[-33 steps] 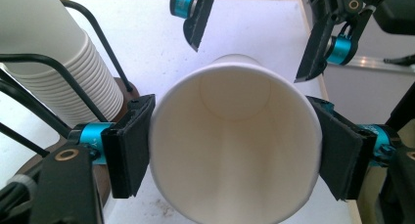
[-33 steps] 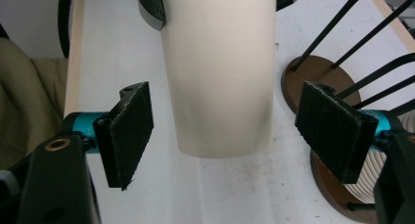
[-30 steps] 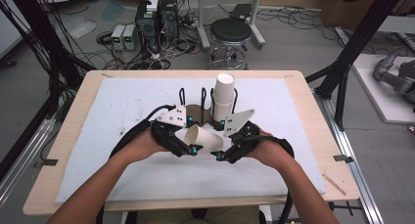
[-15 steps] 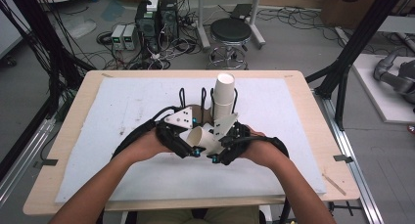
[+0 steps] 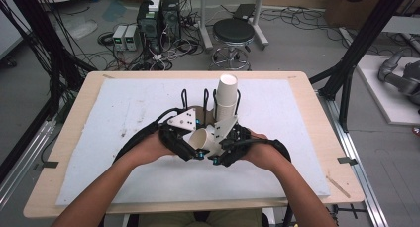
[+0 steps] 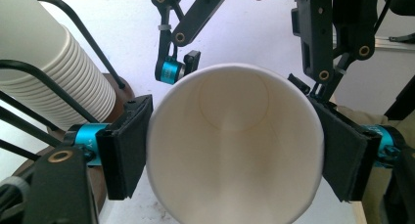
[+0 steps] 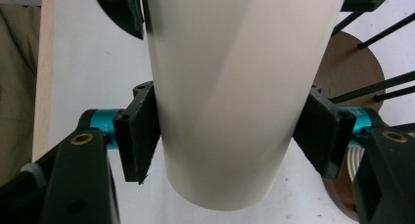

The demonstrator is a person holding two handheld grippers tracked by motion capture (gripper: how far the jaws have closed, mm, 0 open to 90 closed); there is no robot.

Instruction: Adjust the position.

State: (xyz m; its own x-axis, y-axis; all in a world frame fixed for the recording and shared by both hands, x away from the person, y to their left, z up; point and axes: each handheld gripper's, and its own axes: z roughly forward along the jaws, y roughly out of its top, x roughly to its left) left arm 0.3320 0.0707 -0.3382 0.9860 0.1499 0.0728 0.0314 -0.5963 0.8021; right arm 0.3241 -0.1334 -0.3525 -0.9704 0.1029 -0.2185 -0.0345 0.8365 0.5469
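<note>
Right tongs (image 5: 216, 159) have just been closing on the white paper cup (image 5: 207, 141); left tongs (image 5: 197, 152) clamp its rim end. Cup lies level between both.

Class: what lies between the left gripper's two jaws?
A paper cup, mouth toward the camera, with both pads against its rim, as the left gripper view shows.

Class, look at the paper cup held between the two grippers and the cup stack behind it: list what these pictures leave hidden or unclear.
- Paper cup: its closed end is cut off by the top edge in the right gripper view; its outer wall is hidden behind its own rim in the left gripper view.
- Cup stack: its foot is hidden by the grippers in the high view.
- Wire holder: too small in the high view to count its rods.
</note>
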